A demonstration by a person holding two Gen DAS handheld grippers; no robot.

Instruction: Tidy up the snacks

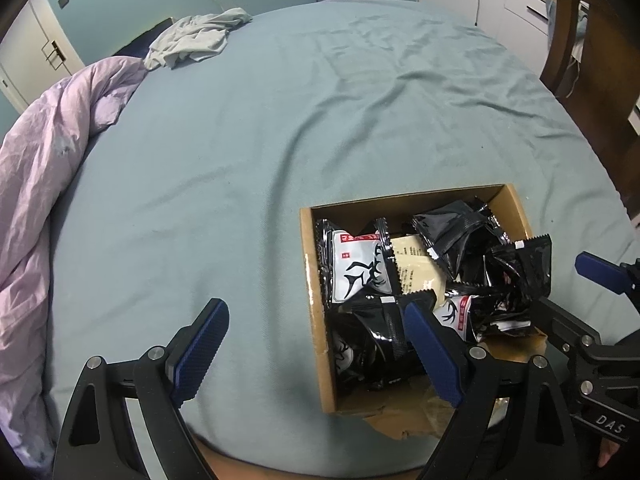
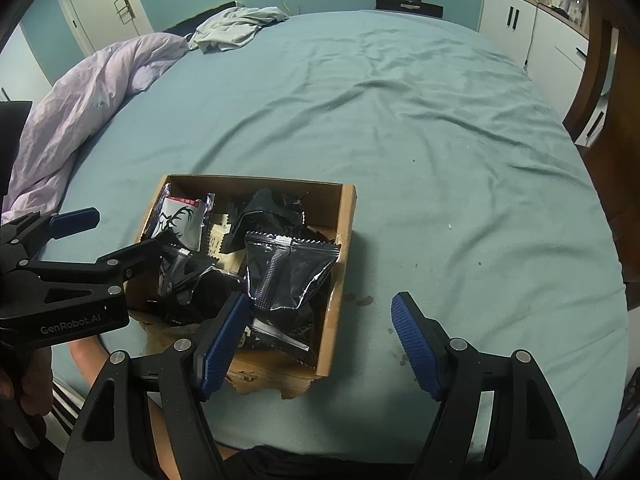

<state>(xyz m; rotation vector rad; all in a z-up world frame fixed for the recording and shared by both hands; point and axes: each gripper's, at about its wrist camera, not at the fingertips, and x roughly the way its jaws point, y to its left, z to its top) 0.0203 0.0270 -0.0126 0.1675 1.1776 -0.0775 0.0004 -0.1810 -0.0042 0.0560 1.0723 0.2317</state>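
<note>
An open cardboard box sits on the teal bed sheet near the front edge. It holds several black snack packets, one with a white deer-antler label, and a beige packet. A plain black packet lies on top at the box's right side. My left gripper is open and empty, its right finger over the box and its left finger over the sheet. My right gripper is open and empty at the box's near right corner.
The teal sheet stretches far back. A crumpled lilac duvet lies along the left edge, and a grey-green cloth at the far left. White cabinets and a brown wooden post stand at the right.
</note>
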